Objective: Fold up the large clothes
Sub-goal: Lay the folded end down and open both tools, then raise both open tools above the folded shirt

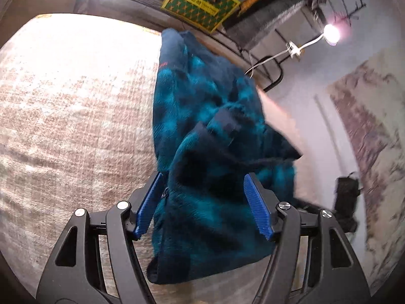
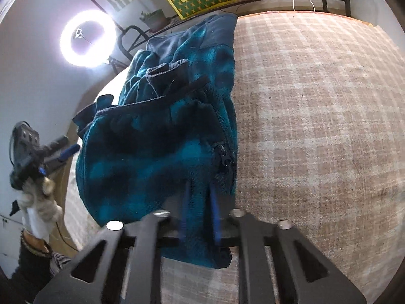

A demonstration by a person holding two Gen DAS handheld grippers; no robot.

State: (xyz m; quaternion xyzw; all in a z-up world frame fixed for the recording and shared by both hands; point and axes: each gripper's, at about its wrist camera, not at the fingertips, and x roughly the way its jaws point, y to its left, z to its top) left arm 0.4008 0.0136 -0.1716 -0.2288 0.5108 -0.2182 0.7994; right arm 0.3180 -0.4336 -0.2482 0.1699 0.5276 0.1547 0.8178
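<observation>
Pinching teal fleece jacket (image 2: 162, 136): right hand-held gripper (image 2: 200, 212) | left hand-held gripper (image 1: 202, 207): spread, fleece between, unpressed

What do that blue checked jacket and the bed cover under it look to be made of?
Jacket: probably fleece, given its fuzzy matte nap; teal and navy checks, dark zipper.
Bed cover: seemingly woven or tufted fabric, given its coarse texture; beige and cream plaid.

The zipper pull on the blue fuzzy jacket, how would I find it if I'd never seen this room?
Start at the big beige checked blanket covering the bed. On it lies a teal-and-navy plaid fleece jacket, with the right gripper shut on its near hem. Along the jacket's right edge, just above those blue fingers, sits the zipper pull: small, dark and shiny, the only hard piece on all that soft fleece.
</observation>
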